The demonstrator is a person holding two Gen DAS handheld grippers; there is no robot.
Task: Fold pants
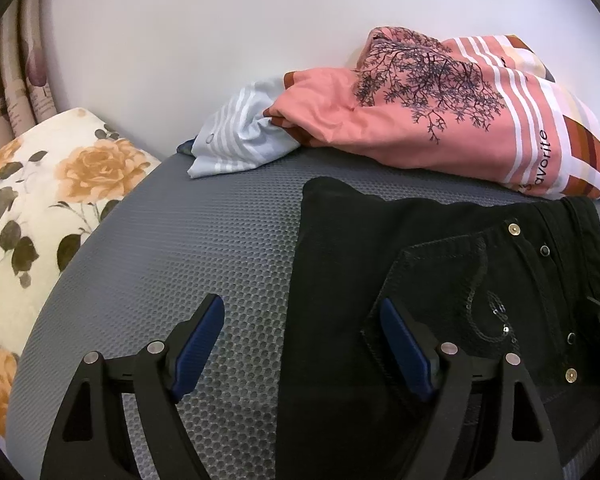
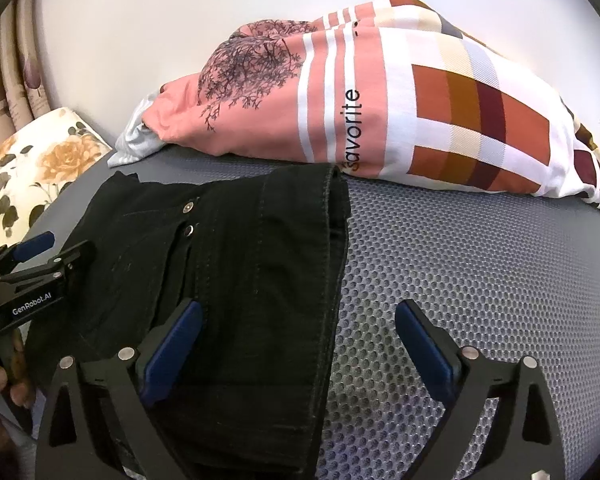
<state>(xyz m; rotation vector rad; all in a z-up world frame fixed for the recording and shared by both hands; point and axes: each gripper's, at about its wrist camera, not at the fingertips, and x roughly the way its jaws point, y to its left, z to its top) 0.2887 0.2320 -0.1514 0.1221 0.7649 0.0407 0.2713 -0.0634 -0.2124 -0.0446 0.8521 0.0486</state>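
Note:
Black pants (image 1: pixel 380 264) lie folded in a compact stack on the grey mesh mat (image 1: pixel 204 240), back pocket and metal rivets facing up. My left gripper (image 1: pixel 302 312) is open, straddling the stack's left edge just above it, holding nothing. In the right wrist view the pants (image 2: pixel 240 264) lie with the hem fold along their right side. My right gripper (image 2: pixel 298 318) is open, straddling that right edge, empty. The left gripper (image 2: pixel 40 252) shows at the far left of that view, over the pants' left side.
A pink, white and checked pillow (image 2: pixel 380 92) lies at the back against the white wall, with a striped pale cloth (image 1: pixel 240 136) beside it. A floral cushion (image 1: pixel 40 208) sits left of the mat. Curtains (image 1: pixel 12 92) hang at far left.

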